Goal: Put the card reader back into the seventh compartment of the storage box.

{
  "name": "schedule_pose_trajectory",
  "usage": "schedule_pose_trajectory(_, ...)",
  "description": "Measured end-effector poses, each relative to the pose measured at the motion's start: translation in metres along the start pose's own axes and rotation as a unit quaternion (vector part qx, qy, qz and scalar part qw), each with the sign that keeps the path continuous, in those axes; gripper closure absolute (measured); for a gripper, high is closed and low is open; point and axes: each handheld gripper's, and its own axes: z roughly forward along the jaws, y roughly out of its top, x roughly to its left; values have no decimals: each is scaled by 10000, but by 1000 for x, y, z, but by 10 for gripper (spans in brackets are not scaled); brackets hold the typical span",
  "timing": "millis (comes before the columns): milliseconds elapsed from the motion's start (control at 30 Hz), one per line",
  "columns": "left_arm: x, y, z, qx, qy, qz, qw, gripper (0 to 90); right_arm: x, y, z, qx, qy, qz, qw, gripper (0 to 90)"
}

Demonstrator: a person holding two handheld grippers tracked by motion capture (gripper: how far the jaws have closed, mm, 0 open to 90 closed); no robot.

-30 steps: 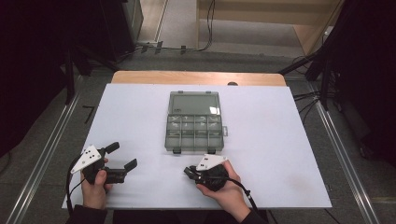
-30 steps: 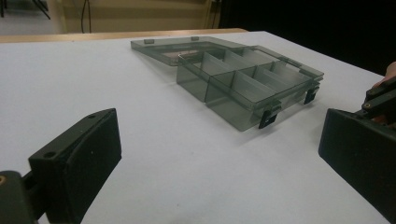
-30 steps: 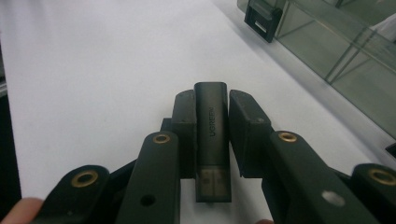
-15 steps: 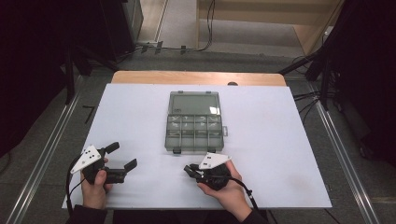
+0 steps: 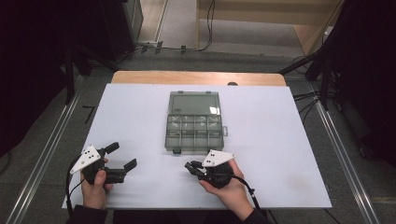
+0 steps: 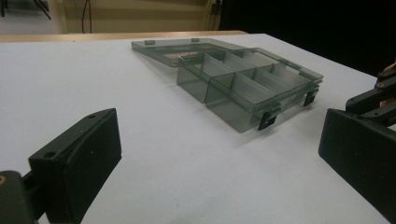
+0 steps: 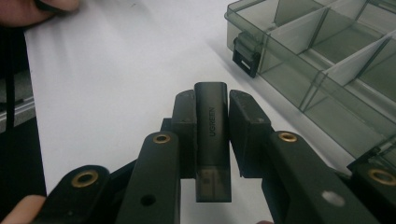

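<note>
The right gripper is clamped on a small dark grey adapter with a translucent cap, held lengthwise between both pads above the white table, just beside the front latch of the open smoke-grey plastic compartment box. The left gripper rests near the table's front left, jaws wide apart and empty.

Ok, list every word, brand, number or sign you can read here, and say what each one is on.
"UGREEN": printed lengthwise on the dark adapter clamped in the right gripper, read in the right gripper view.
No other text: the compartment box, the white table cover and the left gripper bear no readable lettering. The dots on the grey plates are not writing.
</note>
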Motion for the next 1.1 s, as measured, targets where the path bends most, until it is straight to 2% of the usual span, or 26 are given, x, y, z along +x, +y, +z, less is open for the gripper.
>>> schedule_pose_trajectory(267,0,0,0,-36,13,-29,10000,0,-4,3,-5,-80,6,91,9999,707)
schedule_pose_trajectory(1100,0,-1,1,-11,4,-10,10000,0,-19,18,-20,-261,-109,147,9995,707)
